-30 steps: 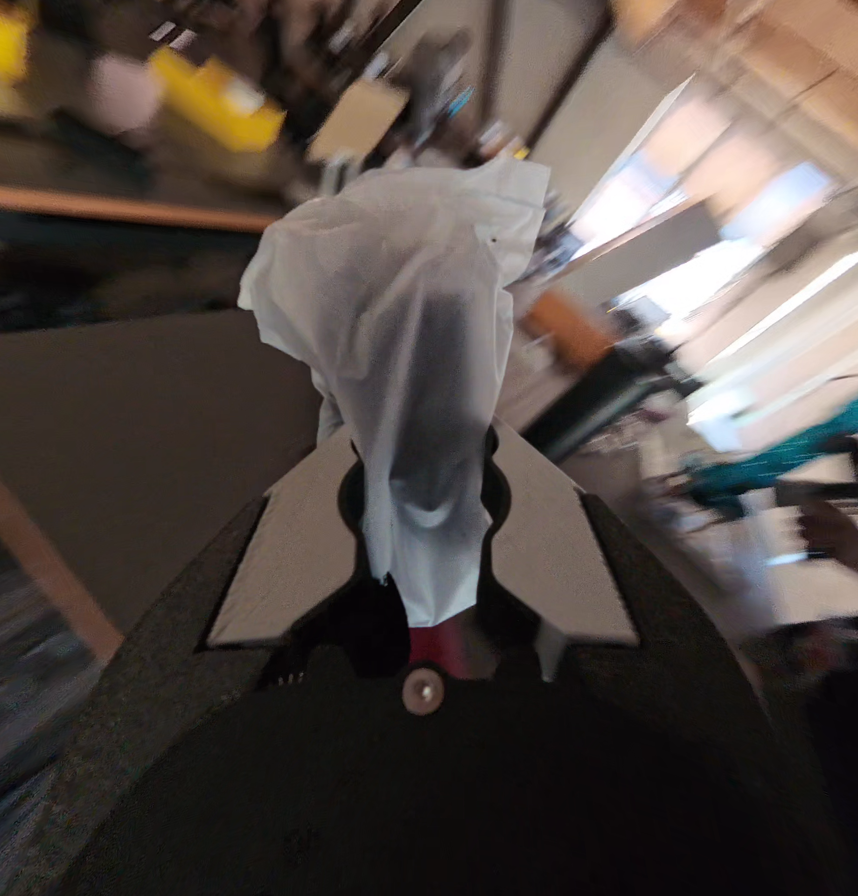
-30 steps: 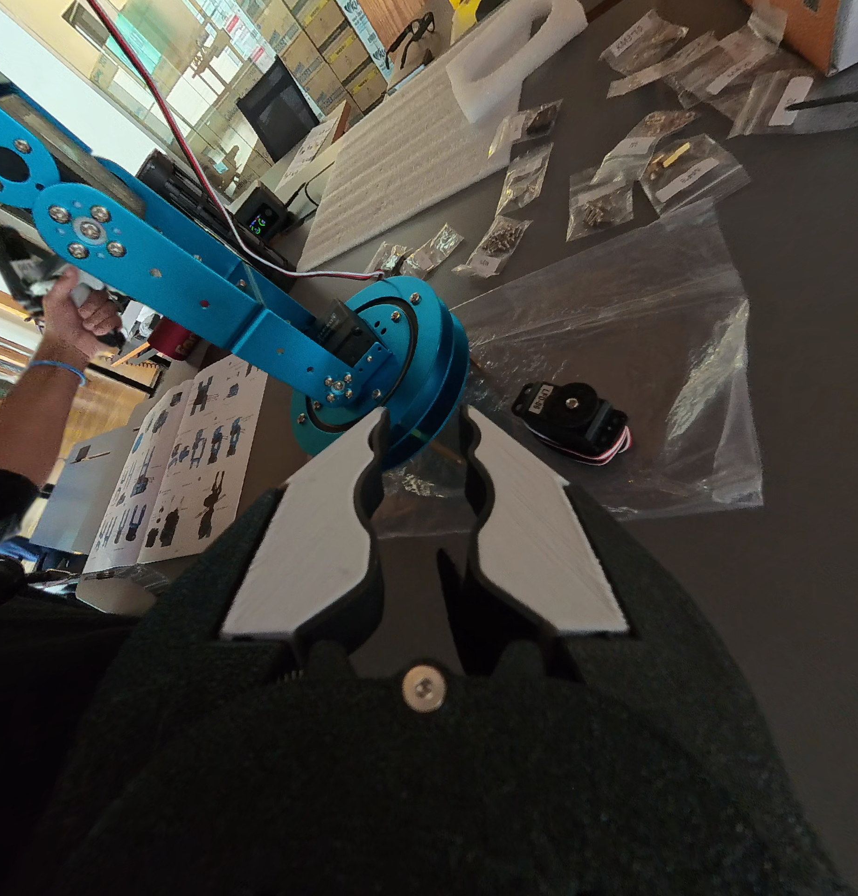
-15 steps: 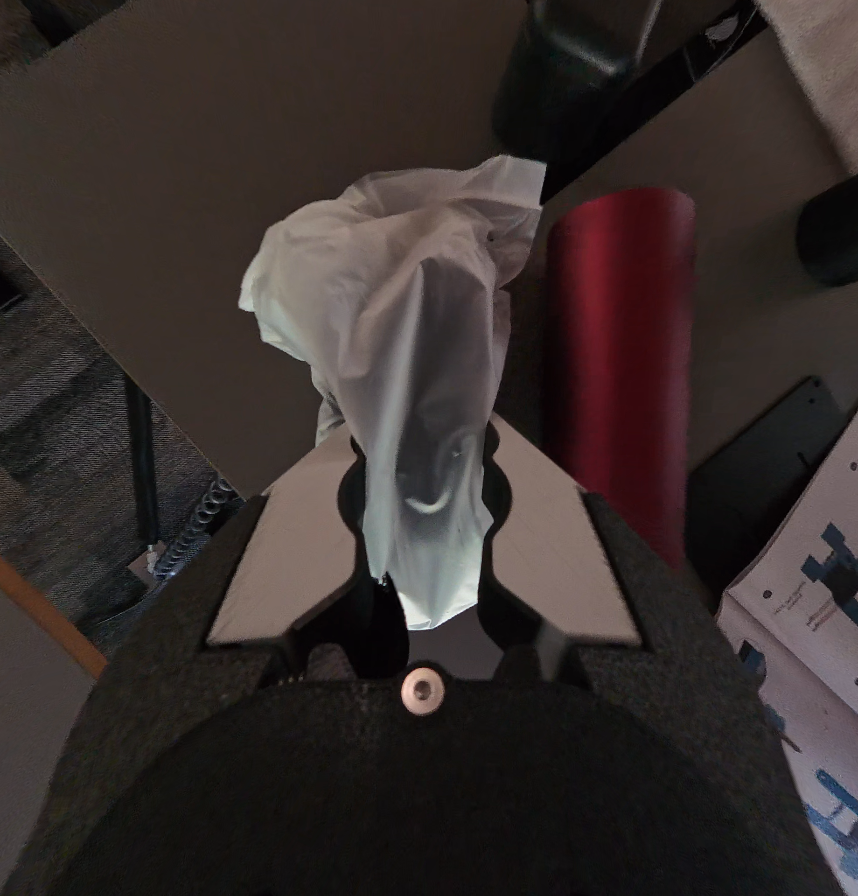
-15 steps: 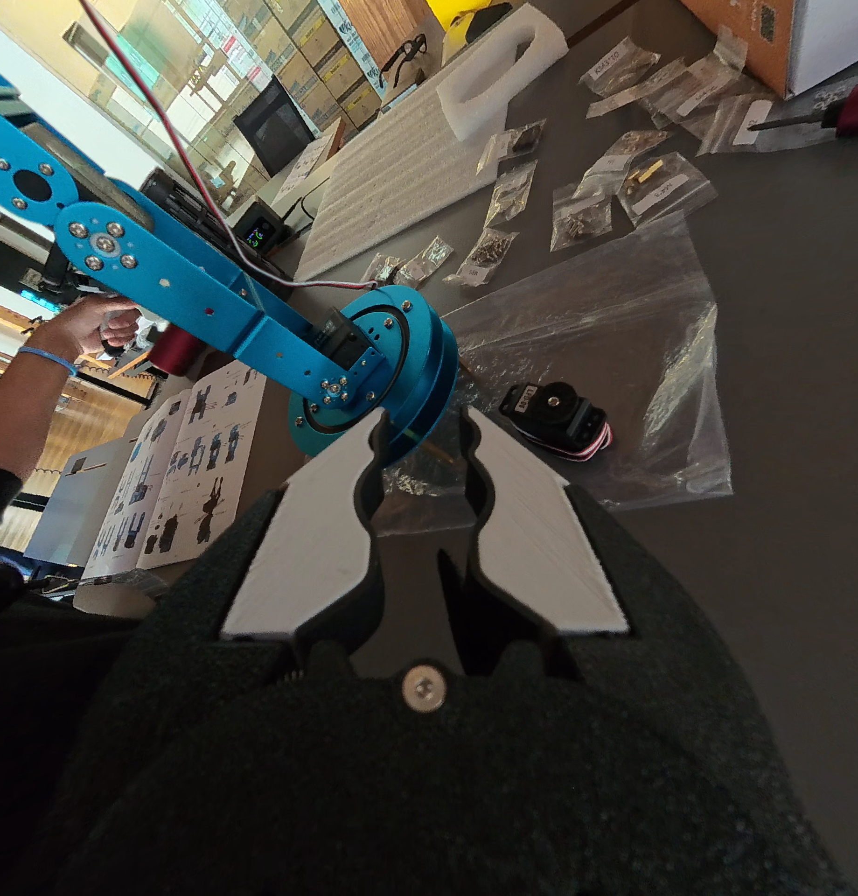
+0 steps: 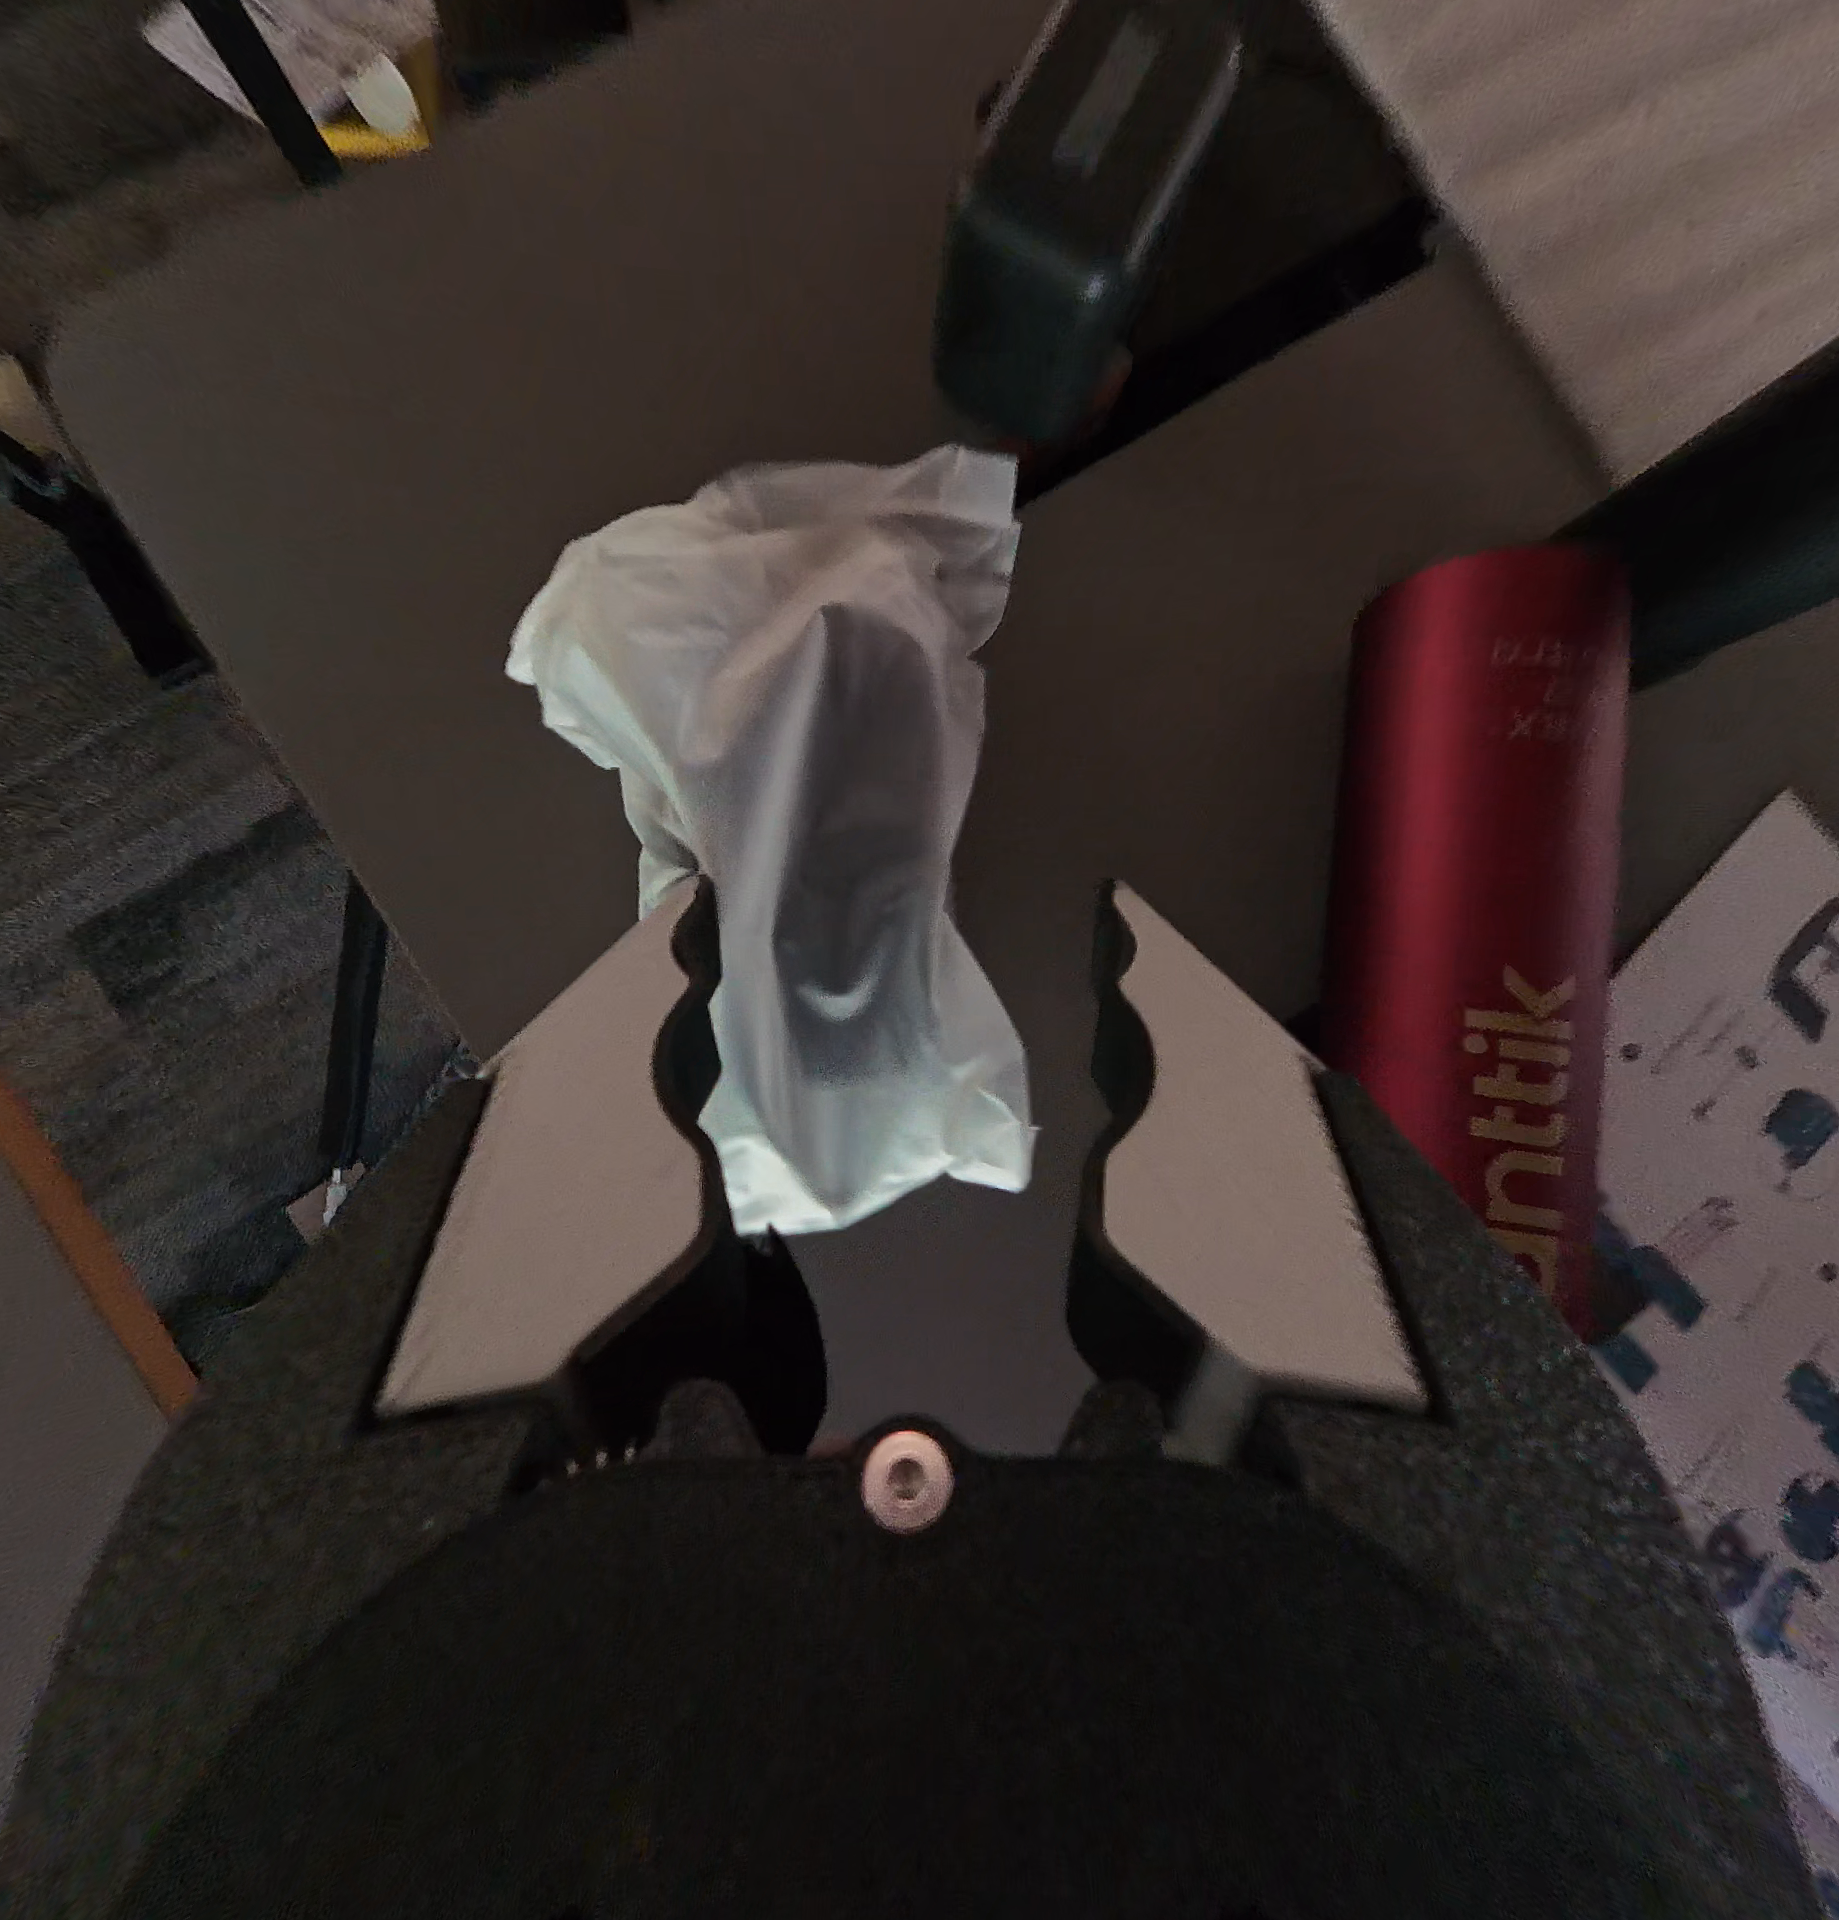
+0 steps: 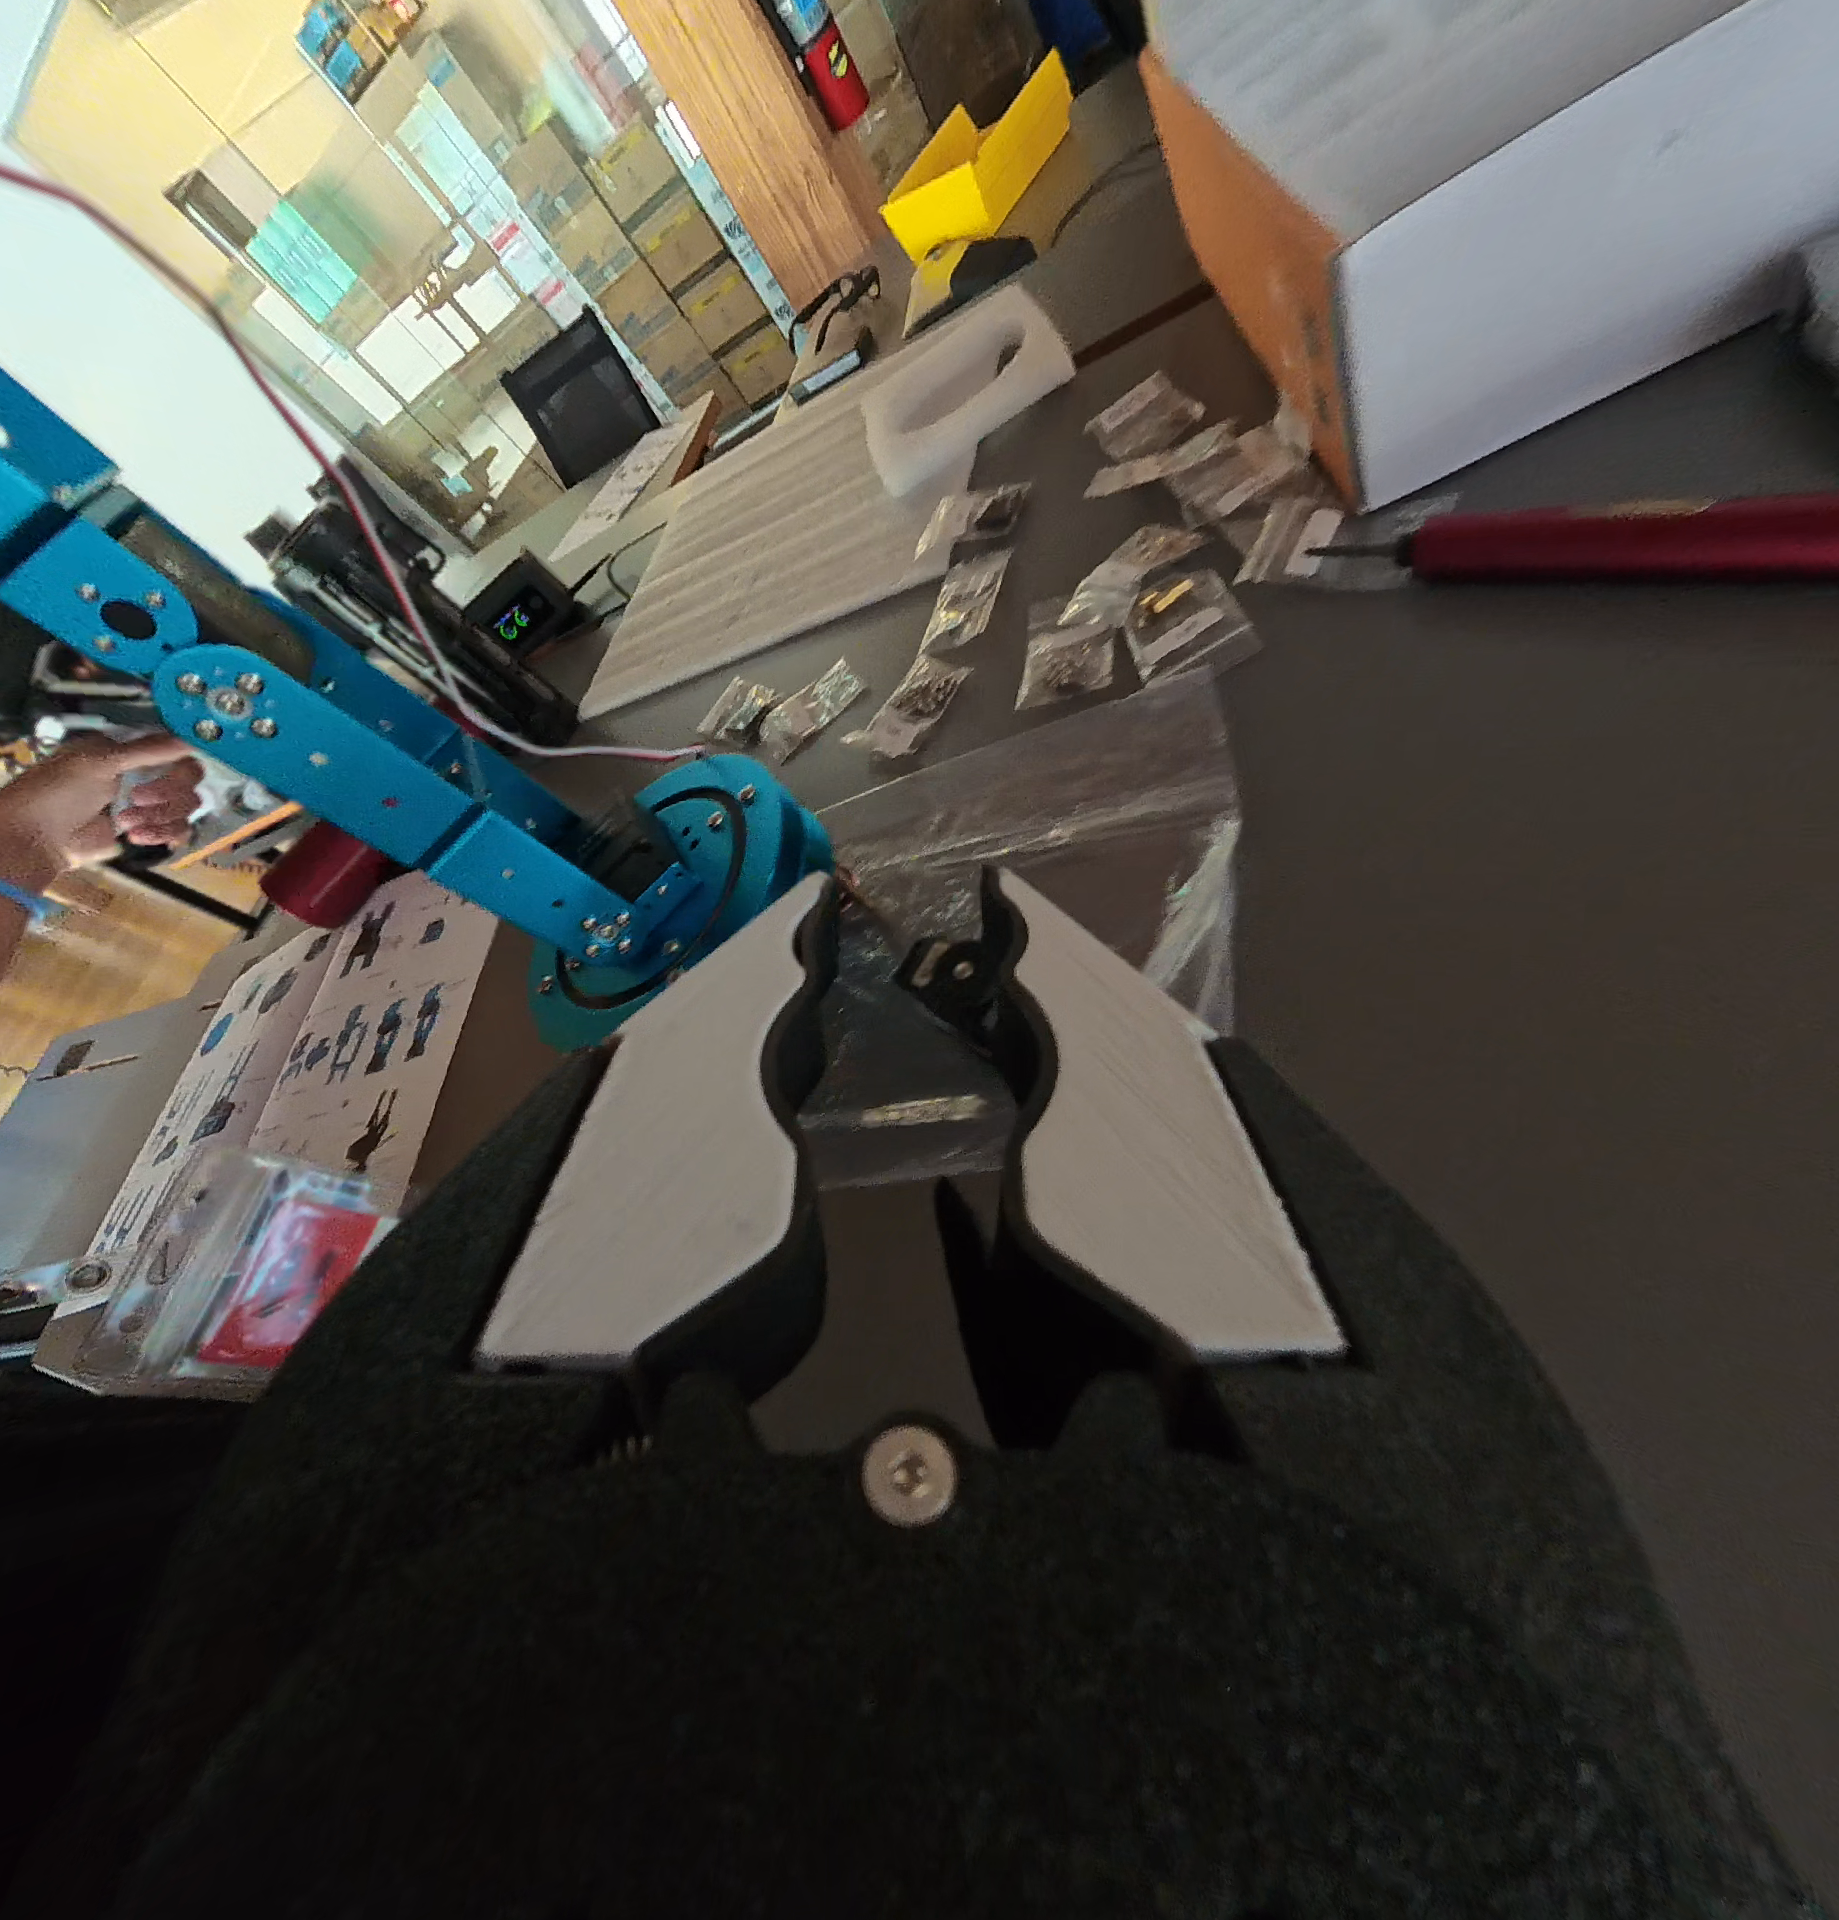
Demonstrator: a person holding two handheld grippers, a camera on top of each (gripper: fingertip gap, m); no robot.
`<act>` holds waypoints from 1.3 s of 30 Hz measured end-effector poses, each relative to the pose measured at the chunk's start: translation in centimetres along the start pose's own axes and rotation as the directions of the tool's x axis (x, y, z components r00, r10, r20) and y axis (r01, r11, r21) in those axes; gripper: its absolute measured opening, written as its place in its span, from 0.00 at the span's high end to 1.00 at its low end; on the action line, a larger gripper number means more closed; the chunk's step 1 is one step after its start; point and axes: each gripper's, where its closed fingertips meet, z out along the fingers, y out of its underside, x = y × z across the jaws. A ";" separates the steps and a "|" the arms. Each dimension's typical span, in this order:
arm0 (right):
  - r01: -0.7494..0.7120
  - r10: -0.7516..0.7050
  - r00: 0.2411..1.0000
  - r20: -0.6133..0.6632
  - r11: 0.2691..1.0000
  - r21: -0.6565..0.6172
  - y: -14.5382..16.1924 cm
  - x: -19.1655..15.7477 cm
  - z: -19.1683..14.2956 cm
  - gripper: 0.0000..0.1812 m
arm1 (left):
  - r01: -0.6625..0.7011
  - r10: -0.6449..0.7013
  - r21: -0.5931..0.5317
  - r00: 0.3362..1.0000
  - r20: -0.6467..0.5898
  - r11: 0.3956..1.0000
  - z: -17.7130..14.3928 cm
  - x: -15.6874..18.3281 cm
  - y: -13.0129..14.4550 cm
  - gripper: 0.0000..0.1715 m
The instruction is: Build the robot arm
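In the left wrist view my left gripper (image 5: 899, 894) is open wide above a grey table (image 5: 427, 468). A white tissue bundle (image 5: 790, 675) with something dark inside stands between the jaws. It leans against the left finger (image 5: 582, 1143), and a clear gap separates it from the right finger (image 5: 1206, 1091). In the right wrist view my right gripper (image 6: 907, 883) is open a little, low over a clear plastic bag (image 6: 1050, 790). A black servo (image 6: 956, 977) lies on the bag between the fingertips, close to the right finger. A blue robot arm (image 6: 375, 758) stands just left of the fingers.
A red cylinder (image 5: 1476, 883) and a printed booklet (image 5: 1746, 1195) lie right of the left gripper, with a black object (image 5: 1081, 208) ahead. Several small parts bags (image 6: 1081, 613), a red-handled tool (image 6: 1642, 535), white foam (image 6: 956, 405) and a box (image 6: 1517, 208) lie beyond the right gripper. A person's hand (image 6: 73, 810) is at far left.
My left jaws opened wide and let go of the tissue bundle, which now rests only against the left finger. My right gripper moved forward and lower, so the servo now sits between its fingertips.
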 end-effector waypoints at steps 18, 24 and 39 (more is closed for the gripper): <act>0.407 -0.390 0.910 0.144 0.906 -0.116 -18.6 20.7 5.2 0.83 | 0.260 -0.330 0.472 0.941 0.071 0.842 -9.2 45.0 4.6 0.72; 0.573 -0.564 0.820 0.102 0.806 -0.147 -27.5 28.2 8.9 0.78 | 0.395 -0.456 0.365 0.885 0.093 0.843 -1.4 61.2 6.0 0.74; 0.782 -0.714 0.623 0.321 0.577 -0.235 -32.7 29.0 15.7 0.99 | 0.138 -0.036 0.245 0.923 -0.382 0.960 14.4 79.8 -17.2 0.73</act>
